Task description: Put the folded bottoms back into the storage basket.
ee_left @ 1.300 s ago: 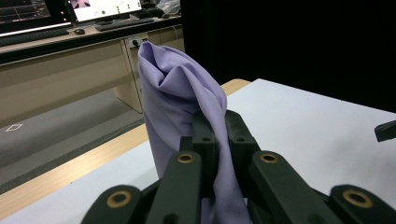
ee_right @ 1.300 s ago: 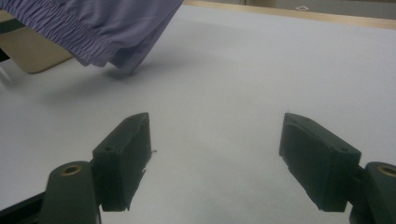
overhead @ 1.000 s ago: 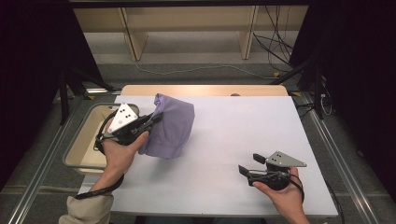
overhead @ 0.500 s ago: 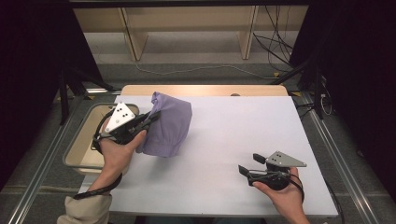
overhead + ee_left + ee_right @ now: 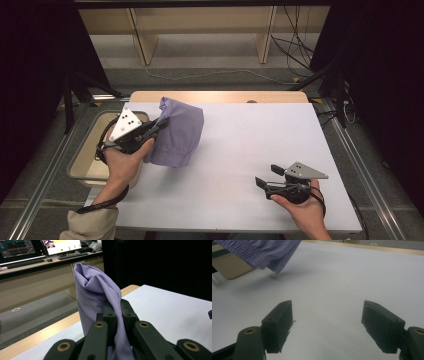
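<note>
A lilac cloth (image 5: 177, 132) hangs lifted over the left side of the white table (image 5: 240, 165), pinched in the closed left claw (image 5: 159, 123) beside a beige bin (image 5: 85, 167). Well apart, near the table's front right, the right claw (image 5: 266, 176) rests wide open, holding nothing.

Left gripper (image 5: 159, 125) jaws clamped; right gripper (image 5: 263, 176) jaws spread.

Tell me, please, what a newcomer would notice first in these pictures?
First, the soft lilac cloth garment hanging above the left side of the white table, pinched in the closed left gripper. Next, the right gripper, open and empty, low over the table's near right part.
</note>
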The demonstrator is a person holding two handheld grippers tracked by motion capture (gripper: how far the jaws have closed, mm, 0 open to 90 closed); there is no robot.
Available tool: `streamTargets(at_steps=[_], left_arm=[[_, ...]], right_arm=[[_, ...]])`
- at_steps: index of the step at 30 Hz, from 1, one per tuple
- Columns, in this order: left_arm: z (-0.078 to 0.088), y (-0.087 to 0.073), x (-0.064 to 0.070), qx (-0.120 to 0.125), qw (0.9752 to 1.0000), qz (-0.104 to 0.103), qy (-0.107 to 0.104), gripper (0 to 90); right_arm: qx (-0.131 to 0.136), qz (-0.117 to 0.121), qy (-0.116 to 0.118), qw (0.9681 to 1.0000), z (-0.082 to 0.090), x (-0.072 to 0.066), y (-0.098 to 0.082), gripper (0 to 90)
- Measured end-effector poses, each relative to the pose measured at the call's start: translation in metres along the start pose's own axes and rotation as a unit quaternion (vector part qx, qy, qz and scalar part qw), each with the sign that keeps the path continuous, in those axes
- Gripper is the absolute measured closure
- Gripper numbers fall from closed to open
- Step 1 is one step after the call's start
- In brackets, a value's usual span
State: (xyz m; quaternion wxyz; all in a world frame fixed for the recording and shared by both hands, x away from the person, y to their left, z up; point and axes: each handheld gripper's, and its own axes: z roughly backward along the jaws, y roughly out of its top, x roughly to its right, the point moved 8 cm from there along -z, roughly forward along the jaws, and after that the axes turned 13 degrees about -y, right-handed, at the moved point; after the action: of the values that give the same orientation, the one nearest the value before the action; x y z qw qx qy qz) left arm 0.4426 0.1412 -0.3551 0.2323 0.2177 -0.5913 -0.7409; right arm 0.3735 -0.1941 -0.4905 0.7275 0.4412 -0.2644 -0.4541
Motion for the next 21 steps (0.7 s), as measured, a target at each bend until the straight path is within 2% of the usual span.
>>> streamTargets(at_steps=[21], left_arm=[[0.0089, 0.0052, -0.0074, 0.005, 0.9999, -0.001, 0.012, 84.9]], right_arm=[[0.0, 0.0, 0.0, 1.0, 0.0, 0.0001, 0.0, 26.1]])
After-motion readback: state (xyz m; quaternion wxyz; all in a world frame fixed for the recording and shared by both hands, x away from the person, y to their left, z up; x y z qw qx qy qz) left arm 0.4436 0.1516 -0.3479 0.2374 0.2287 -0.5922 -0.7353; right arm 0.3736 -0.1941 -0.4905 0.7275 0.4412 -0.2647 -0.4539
